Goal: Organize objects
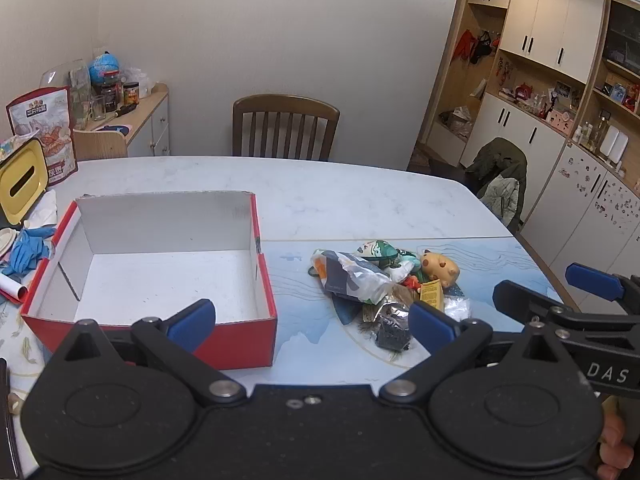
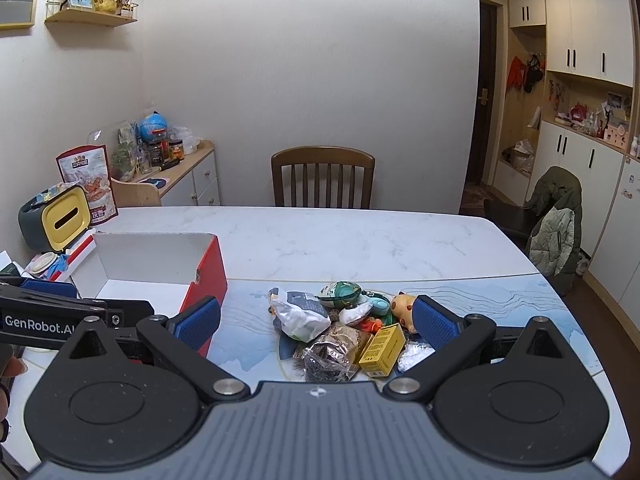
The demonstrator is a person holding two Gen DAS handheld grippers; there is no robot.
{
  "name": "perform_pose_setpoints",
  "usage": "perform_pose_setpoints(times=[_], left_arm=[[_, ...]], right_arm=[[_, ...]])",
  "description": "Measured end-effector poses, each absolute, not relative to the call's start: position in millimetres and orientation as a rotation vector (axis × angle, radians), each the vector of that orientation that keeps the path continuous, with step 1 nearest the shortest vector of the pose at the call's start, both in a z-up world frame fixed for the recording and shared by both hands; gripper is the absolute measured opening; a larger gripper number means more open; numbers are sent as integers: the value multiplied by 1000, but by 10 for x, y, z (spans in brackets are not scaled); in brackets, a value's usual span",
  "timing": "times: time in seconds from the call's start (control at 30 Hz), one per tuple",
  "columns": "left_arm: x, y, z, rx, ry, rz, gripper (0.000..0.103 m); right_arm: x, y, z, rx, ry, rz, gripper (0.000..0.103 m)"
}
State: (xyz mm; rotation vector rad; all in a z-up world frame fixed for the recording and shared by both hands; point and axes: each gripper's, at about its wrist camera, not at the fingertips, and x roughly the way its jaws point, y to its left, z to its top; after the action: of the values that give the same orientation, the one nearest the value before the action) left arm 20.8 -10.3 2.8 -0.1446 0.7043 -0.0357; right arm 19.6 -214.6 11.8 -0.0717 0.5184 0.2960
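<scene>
An open red box (image 1: 244,340) with a white inside stands empty on the table's left; it also shows in the right wrist view (image 2: 206,276). A pile of small things lies to its right: a crinkled plastic bag (image 1: 352,276), a yellow spotted toy (image 1: 440,266), a small yellow carton (image 2: 382,346), a foil packet (image 2: 328,360) and a green round toy (image 2: 344,292). My left gripper (image 1: 312,322) is open and empty, above the table in front of the box and pile. My right gripper (image 2: 318,320) is open and empty, just in front of the pile.
A wooden chair (image 2: 322,178) stands at the table's far side. A yellow tissue box (image 2: 64,216), a snack bag (image 2: 88,182) and blue gloves (image 1: 24,250) lie at the table's left. A jacket-draped chair (image 2: 554,224) and cabinets (image 2: 588,28) are on the right.
</scene>
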Motion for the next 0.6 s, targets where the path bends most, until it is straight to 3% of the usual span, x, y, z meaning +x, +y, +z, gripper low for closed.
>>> perform_pose_setpoints(times=[0.6], left_arm=[[611, -337, -84, -138, 746, 2, 102]], right_arm=[[649, -2519, 77, -116, 499, 365, 103]])
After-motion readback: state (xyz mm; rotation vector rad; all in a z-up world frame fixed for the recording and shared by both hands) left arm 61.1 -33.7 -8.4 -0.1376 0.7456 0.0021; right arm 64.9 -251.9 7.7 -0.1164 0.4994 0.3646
